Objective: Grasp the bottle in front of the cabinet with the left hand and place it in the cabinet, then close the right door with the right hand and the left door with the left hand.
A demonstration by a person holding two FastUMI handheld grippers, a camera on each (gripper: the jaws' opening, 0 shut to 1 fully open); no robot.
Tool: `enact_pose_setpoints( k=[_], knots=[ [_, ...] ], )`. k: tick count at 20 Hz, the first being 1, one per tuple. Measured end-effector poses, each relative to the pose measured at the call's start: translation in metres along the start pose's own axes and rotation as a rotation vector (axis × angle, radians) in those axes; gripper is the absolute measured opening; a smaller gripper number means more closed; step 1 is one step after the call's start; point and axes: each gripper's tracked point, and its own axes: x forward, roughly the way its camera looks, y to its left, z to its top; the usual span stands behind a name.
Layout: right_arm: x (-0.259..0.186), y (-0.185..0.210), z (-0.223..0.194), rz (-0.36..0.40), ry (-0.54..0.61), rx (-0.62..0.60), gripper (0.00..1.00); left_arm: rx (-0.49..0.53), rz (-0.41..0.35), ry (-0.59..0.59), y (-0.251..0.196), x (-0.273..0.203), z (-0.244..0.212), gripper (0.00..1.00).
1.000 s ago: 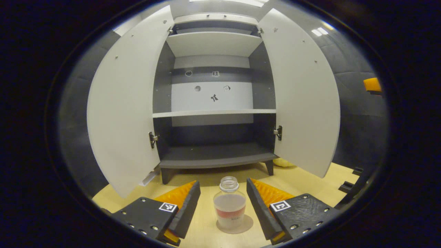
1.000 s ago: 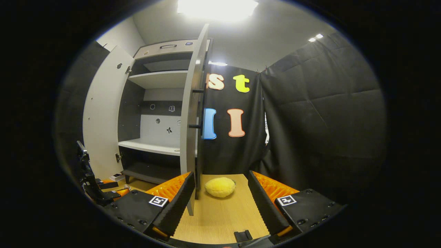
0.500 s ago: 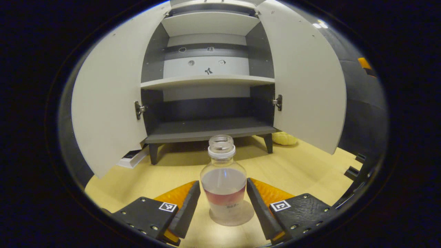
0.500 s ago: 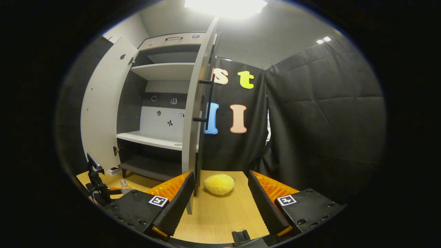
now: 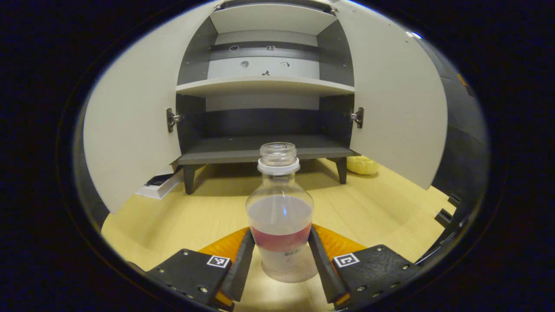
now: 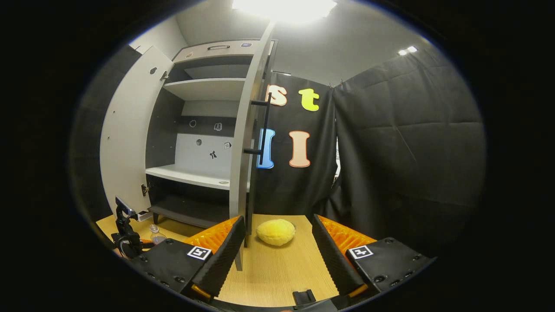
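1. The surface is a pale wooden tabletop (image 5: 373, 208) with a fine grain; in the left gripper view it runs from the fingers at 6 o'clock up to the cabinet's feet.
2. On it stands a tall cabinet (image 5: 264, 86) with a dark grey carcass, light grey shelves and short dark legs. Both flat light grey doors hang wide open: the left door (image 5: 130, 125) at 9 o'clock, the right door (image 5: 399, 112) at 3 o'clock.
3. The clear plastic bottle (image 5: 280, 216), uncapped, with a white neck ring and a red label band, stands upright on the tabletop in front of the cabinet, at 6 o'clock in the left gripper view.
4. The left gripper (image 5: 279, 255) has a finger on each side of the bottle's lower body, very close or just touching; whether both press on it cannot be told.
5. A thin white box with a dark top (image 5: 158, 186) lies under the left door at 8 o'clock; a soft yellow lump (image 5: 362, 164) lies beside the cabinet's right leg at 4 o'clock.
6. In the right gripper view the right gripper (image 6: 277, 255) hangs spread wide and empty at 6 o'clock, the right door's edge and its black bar handle (image 6: 262, 123) rising at 12 o'clock.
7. The room is a booth: quilted black cloth (image 6: 407, 143) at 3 o'clock, a grey ceiling and a bright ceiling lamp (image 6: 284, 5) at 12 o'clock.
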Motion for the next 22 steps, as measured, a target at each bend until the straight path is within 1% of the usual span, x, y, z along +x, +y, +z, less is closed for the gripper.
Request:
enact_pose_setpoints(
  k=[1, 2, 5, 7, 12, 15, 17, 22],
  knots=[
    [0.000, 0.001, 0.002, 0.000, -0.004, 0.001, 0.99, 0.011, 0.005, -0.023, 0.004, -0.003, 0.014, 0.78],
    [0.000, 0.002, 0.004, 0.000, -0.010, 0.005, 0.99, 0.023, 0.006, -0.046, 0.008, 0.000, 0.032, 0.71],
    [-0.001, 0.005, 0.011, 0.002, -0.031, 0.018, 0.99, 0.070, 0.032, -0.096, 0.018, -0.003, 0.075, 0.71],
    [-0.002, 0.007, 0.015, 0.001, -0.044, 0.024, 0.99, 0.079, 0.041, -0.130, 0.024, -0.008, 0.105, 0.71],
    [-0.003, 0.008, 0.020, -0.015, -0.069, 0.041, 0.99, 0.058, 0.034, -0.218, 0.034, -0.021, 0.180, 0.71],
    [-0.002, 0.008, 0.020, -0.028, -0.073, 0.053, 0.99, 0.048, 0.015, -0.263, 0.036, -0.024, 0.224, 0.71],
    [-0.001, 0.008, 0.018, -0.038, -0.070, 0.063, 0.99, 0.030, -0.006, -0.275, 0.038, -0.019, 0.250, 0.71],
    [0.002, 0.008, 0.013, -0.076, -0.064, 0.079, 0.99, 0.018, -0.025, -0.304, 0.051, 0.000, 0.306, 0.71]
  ],
)
